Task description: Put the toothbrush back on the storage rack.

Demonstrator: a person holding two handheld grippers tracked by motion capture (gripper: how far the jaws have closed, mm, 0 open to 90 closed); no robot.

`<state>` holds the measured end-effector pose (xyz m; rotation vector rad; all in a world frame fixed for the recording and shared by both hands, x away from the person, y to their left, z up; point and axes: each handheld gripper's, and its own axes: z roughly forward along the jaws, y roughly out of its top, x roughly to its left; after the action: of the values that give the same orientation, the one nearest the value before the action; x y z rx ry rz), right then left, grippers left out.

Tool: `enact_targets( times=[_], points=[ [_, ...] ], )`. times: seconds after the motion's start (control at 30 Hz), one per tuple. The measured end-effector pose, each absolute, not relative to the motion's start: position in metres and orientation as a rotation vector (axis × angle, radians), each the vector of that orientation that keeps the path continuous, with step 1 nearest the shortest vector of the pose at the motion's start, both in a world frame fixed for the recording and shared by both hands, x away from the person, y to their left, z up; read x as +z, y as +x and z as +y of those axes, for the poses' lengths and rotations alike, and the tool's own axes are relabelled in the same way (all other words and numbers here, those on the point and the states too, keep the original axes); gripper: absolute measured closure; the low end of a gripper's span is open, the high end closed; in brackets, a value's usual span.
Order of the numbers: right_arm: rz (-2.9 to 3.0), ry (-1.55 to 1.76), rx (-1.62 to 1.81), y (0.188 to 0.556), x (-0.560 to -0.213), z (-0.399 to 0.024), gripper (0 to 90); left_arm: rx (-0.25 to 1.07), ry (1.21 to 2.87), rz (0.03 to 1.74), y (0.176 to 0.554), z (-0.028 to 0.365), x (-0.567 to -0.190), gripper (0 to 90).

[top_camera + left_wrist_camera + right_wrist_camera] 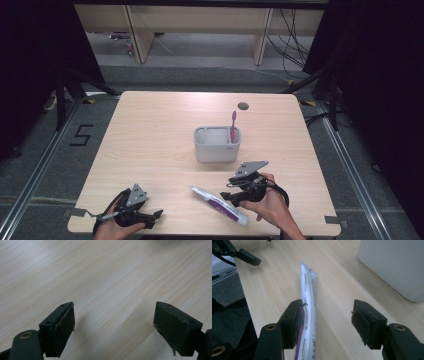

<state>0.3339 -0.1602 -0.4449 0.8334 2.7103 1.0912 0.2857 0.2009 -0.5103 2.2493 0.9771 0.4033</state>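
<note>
We hold the right gripper (327, 315) low over the toothpaste tube (308, 297), jaws spread and gripping nothing, the tube lying flat on the table (150, 130) by one jaw. Our left gripper (113, 322) rests released near the front edge, well apart from the grey holder (216, 147) with its pink toothbrush (233, 125).

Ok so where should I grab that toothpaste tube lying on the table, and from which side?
Grip the toothpaste tube across its flat middle, coming straight down from above with the right hand-held gripper. The tube lies flat on the table and is long and narrow, so open jaws straddling its narrow width should close on it better than from either end, probably.
</note>
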Motion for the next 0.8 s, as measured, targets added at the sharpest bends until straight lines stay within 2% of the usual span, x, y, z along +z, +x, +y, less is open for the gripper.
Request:
enact_targets(
  times=[0.8],
  points=[
    [2.803, 0.773, 1.007, 0.323, -0.458, -0.137, 41.5, 0.404, 2.252, 0.975, 0.286, 0.201, -0.511, 16.8]
  ],
)
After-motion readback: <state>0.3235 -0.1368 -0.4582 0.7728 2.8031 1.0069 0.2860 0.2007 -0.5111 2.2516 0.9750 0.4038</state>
